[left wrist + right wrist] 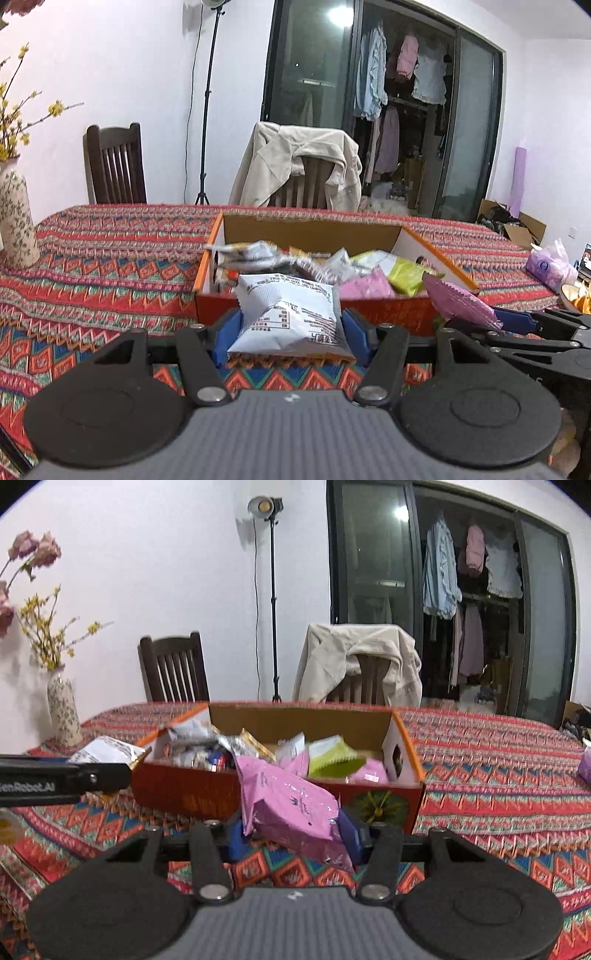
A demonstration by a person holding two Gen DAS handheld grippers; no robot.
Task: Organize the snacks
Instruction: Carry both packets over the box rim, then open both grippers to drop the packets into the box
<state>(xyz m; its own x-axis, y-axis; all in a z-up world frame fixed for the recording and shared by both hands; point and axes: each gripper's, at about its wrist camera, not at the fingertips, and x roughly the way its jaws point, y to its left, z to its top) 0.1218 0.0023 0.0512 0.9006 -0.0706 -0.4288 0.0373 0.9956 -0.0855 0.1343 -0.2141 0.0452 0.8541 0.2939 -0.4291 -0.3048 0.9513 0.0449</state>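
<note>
While the left gripper (291, 332) clamps a white crinkly foil packet (291, 314) and the right gripper (295, 834) a pink glossy packet (295, 805), carry both beyond the fingertips over the orange cardboard box (192, 797). Release only once each hangs clear inside its near wall.

Patterned table (110, 266), snack box (295, 314), vase (16, 218), possibly tissues (550, 264)

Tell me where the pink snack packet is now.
In the right wrist view, the pink snack packet sits clamped in the right gripper, just before the orange box.
</note>
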